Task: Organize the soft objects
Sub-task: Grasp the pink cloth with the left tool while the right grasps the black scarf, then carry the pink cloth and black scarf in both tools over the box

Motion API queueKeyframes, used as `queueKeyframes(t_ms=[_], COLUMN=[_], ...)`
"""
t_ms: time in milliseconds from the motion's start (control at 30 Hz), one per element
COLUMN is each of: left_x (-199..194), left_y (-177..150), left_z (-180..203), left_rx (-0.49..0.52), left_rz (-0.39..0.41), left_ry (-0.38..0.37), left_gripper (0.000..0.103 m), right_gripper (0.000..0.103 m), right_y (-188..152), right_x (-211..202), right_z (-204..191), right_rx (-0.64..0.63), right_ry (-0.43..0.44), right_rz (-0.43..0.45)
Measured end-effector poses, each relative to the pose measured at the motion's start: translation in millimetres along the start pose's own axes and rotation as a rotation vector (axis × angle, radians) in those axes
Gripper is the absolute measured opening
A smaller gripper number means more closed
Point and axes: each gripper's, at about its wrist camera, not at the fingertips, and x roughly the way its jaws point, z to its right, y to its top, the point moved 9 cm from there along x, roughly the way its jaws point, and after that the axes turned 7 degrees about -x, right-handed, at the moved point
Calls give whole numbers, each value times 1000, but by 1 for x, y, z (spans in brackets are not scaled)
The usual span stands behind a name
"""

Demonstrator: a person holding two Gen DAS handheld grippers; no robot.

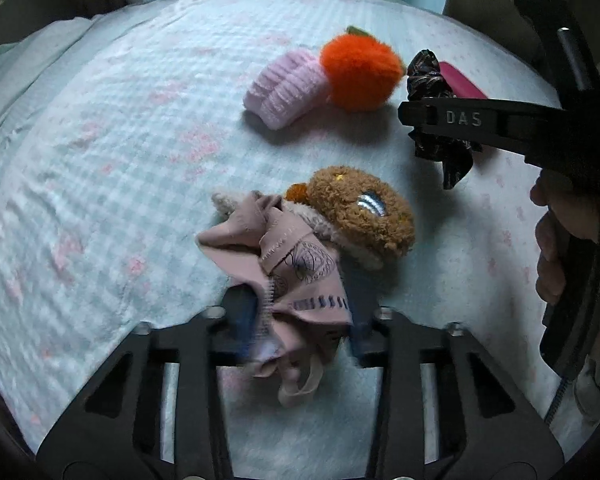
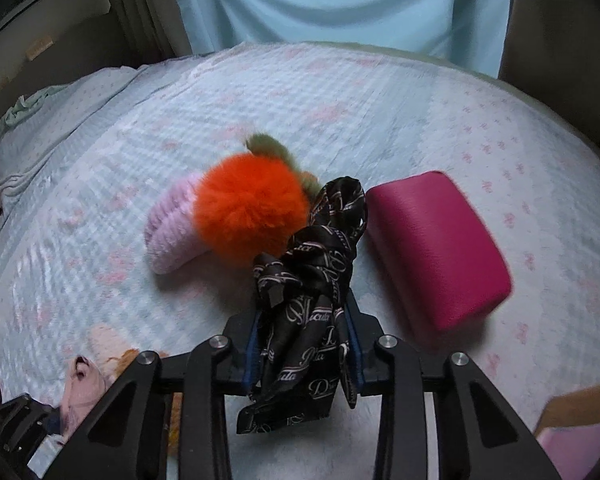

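My left gripper (image 1: 300, 320) is shut on a dusty-pink printed cloth (image 1: 296, 264), held just above the bed beside a brown plush toy (image 1: 364, 212). My right gripper (image 2: 302, 344) is shut on a black patterned scarf (image 2: 312, 300), which hangs from its jaws; the scarf also shows in the left wrist view (image 1: 432, 80). An orange fluffy fruit toy (image 2: 248, 208) leans on a pink knitted piece (image 2: 172, 232) just ahead of the right gripper. They also show in the left wrist view, the fruit (image 1: 360, 72) and the knit (image 1: 284, 88).
A magenta case (image 2: 436, 248) lies on the bed right of the scarf. The bed has a pale blue checked cover (image 1: 100, 160). A light blue curtain (image 2: 340, 0) hangs behind it. A brown box edge (image 2: 580, 412) sits at lower right.
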Motion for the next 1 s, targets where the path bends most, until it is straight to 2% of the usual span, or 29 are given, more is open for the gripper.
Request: queueKeyframes(t_ms=[200, 400, 633, 833, 1000], left_x=[-18, -65, -159, -248, -308], left_y=[-4, 3, 46, 84, 103], left_z=[-2, -2, 9, 43, 72], left_rx=[-7, 4, 11, 68, 108], left_rz=[16, 64, 140, 213, 238], left_ry=[-9, -6, -33, -76, -132], left_gripper=[28, 28, 28, 28, 28], right_gripper=[32, 32, 32, 32, 32], right_y=[1, 2, 10, 19, 22], right_x=[-37, -95, -200, -307, -385], right_z=[0, -1, -3, 8, 18], right_rx=[3, 19, 56, 129, 162], right_ry=[-17, -28, -48, -90, -129], right_rz=[45, 86, 124, 181, 229])
